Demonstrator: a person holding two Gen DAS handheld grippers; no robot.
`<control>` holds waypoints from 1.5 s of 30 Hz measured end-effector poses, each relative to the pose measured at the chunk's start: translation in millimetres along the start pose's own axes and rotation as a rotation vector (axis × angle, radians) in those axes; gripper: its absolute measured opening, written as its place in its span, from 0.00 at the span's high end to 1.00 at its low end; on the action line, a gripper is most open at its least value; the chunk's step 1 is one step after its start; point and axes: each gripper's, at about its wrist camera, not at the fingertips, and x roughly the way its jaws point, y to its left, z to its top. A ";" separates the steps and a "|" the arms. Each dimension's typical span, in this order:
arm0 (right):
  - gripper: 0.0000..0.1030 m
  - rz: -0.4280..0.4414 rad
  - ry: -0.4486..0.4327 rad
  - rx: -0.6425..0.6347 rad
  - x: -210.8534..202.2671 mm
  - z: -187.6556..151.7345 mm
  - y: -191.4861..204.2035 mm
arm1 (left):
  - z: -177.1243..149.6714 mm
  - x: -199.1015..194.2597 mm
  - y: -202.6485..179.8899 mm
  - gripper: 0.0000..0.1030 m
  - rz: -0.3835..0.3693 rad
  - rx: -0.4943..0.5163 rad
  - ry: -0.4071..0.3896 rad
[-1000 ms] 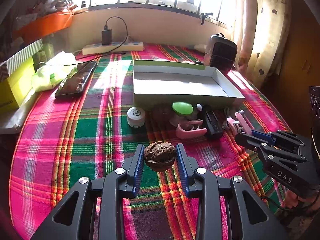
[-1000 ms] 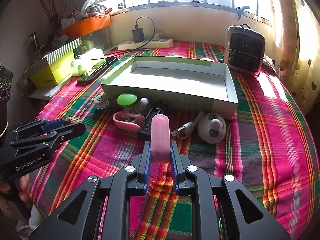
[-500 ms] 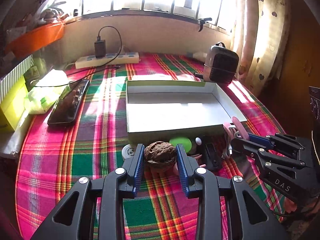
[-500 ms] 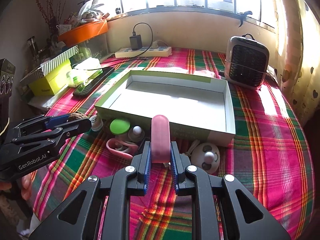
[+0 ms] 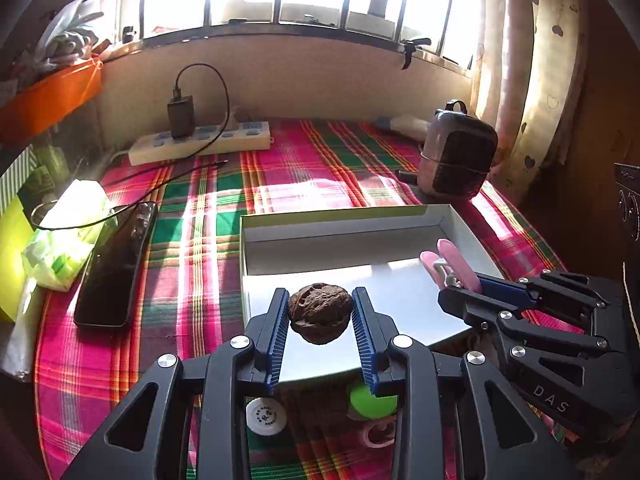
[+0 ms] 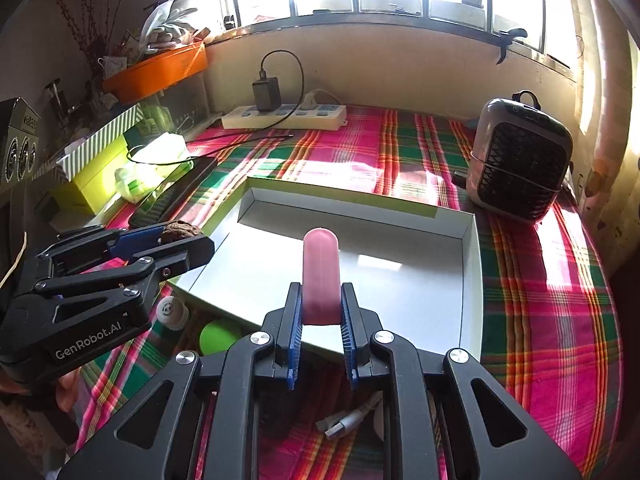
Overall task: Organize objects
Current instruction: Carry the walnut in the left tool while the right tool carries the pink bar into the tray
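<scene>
The left tongs (image 5: 320, 338) are clamped on a walnut (image 5: 319, 313), its wrinkled brown shell pinched across its width between the blue ribbed pads, and in the left wrist view it hangs over the near-left part of the shallow white box (image 5: 468, 232) that lies open on the plaid-covered table (image 5: 192, 248). The right tongs (image 6: 320, 320) are clamped on a pink capsule-shaped case (image 6: 321, 272), gripped at its lower end so that its long axis runs straight out along the fingers, rounded tip pointing toward the far wall of the box. That tip sits above the box floor, somewhat right of the walnut; the two tools are side by side and apart, the left one over the near-left corner region, the right one nearer the middle. What the coming move seems to turn on is that both held things are already above the box interior, so the way to go is down rather than forward. The box floor shows bare, so neither thing has a neighbour to avoid. The round walnut will probably roll once let go. A green-capped item (image 6: 218, 336), a small white jar (image 5: 264, 416) and a white cable plug (image 6: 340, 426) lie on the cloth just outside the near wall.
</scene>
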 end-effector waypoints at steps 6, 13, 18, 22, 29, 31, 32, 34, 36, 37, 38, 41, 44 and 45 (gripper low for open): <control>0.82 -0.016 0.037 0.001 25.1 17.4 -8.8 | 18.4 27.3 4.6 0.71 0.012 0.001 0.029; 0.82 -0.017 0.079 0.019 50.8 31.6 -15.3 | 31.5 60.8 3.0 0.71 0.032 0.023 0.084; 0.82 -0.030 0.119 0.039 71.6 35.2 -22.6 | 35.6 78.3 3.0 0.71 0.033 0.033 0.107; 0.82 -0.032 0.136 0.046 82.2 37.1 -26.4 | 38.6 88.3 5.3 0.71 0.051 0.032 0.119; 0.82 -0.034 0.150 0.049 90.6 38.6 -29.2 | 41.3 98.1 6.6 0.71 0.049 0.036 0.134; 0.82 -0.034 0.152 0.047 91.4 38.6 -30.0 | 40.7 100.8 8.4 0.71 0.055 0.033 0.141; 0.82 -0.036 0.154 0.047 91.9 38.6 -30.5 | 40.6 101.9 8.8 0.71 0.055 0.034 0.143; 0.82 -0.036 0.155 0.048 93.3 39.1 -31.4 | 40.0 103.8 9.5 0.71 0.058 0.033 0.147; 0.82 -0.036 0.157 0.054 94.6 39.2 -32.5 | 39.4 106.3 9.3 0.71 0.057 0.035 0.153; 0.82 -0.034 0.158 0.056 95.4 39.1 -32.8 | 39.2 107.6 9.4 0.71 0.059 0.035 0.155; 0.82 -0.035 0.155 0.055 95.1 39.2 -32.8 | 39.2 107.8 9.0 0.71 0.063 0.039 0.152; 0.82 -0.037 0.155 0.051 95.9 40.1 -32.1 | 39.5 108.6 8.3 0.71 0.058 0.038 0.155; 0.82 -0.034 0.153 0.056 95.3 39.9 -32.4 | 38.9 110.4 5.8 0.71 0.075 0.056 0.161; 0.82 -0.034 0.154 0.052 95.5 39.9 -31.7 | 38.8 110.6 5.3 0.71 0.074 0.058 0.162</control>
